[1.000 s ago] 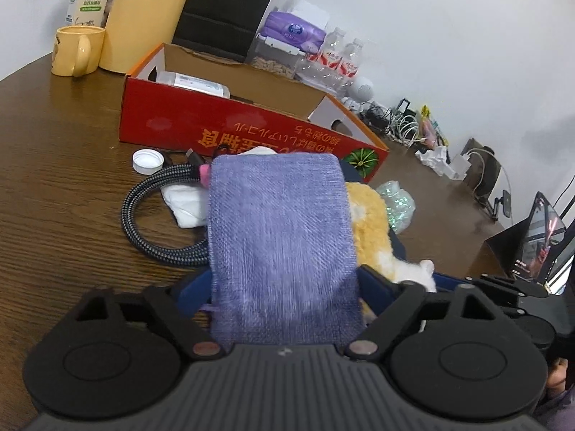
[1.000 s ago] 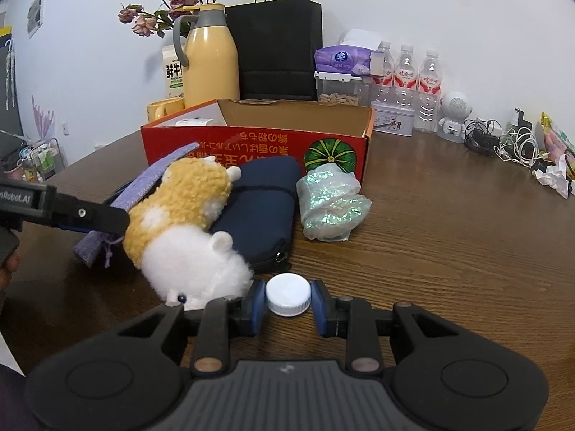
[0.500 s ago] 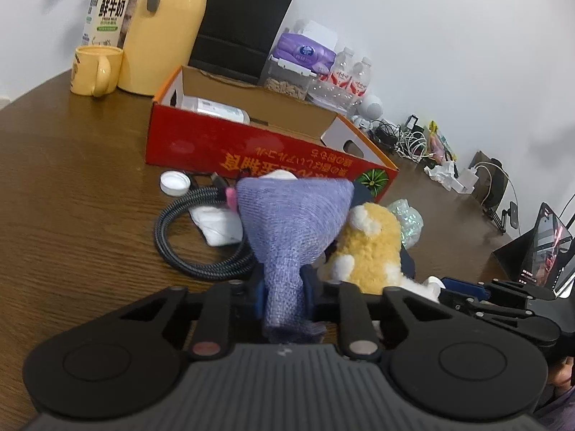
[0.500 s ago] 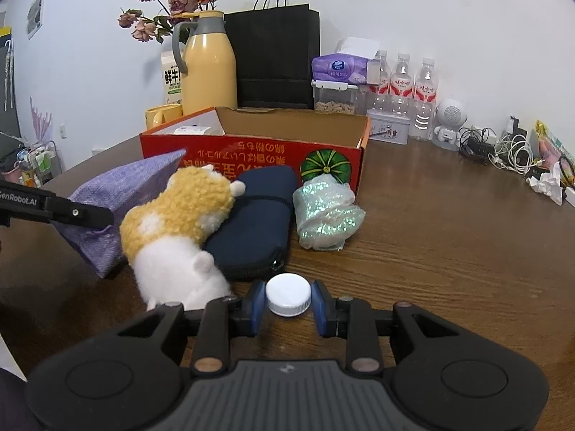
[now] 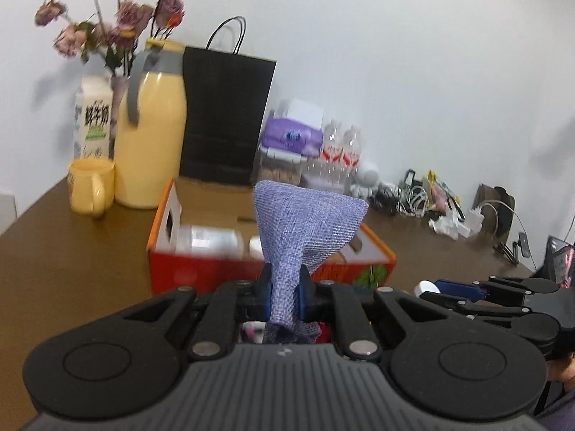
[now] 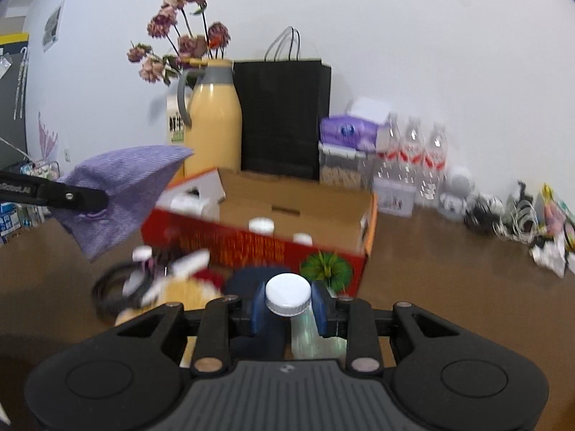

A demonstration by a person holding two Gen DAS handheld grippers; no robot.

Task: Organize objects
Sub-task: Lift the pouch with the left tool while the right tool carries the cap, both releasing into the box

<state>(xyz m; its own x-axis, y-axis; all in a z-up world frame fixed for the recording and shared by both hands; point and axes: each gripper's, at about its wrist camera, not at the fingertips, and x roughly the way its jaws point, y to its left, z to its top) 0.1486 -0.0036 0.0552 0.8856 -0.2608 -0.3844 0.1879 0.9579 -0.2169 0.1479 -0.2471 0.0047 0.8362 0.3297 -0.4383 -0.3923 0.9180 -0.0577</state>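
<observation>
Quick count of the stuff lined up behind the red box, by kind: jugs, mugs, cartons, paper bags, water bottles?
Yellow thermos jug with grey handle: 1
Yellow ceramic mug: 1
White milk carton: 1
Black paper bag with handles: 1
Clear plastic water bottles with red labels: 3
Total: 7

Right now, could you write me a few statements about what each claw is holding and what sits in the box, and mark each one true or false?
1. The left claw is shut on the purple cloth pouch. True.
2. The right claw is open with nothing in it. False: it is shut on a white-capped bottle.
3. The red cardboard box already holds white-capped bottles. True.
4. The yellow mug sits inside the box. False: it stands on the table beside the yellow thermos jug.
</observation>
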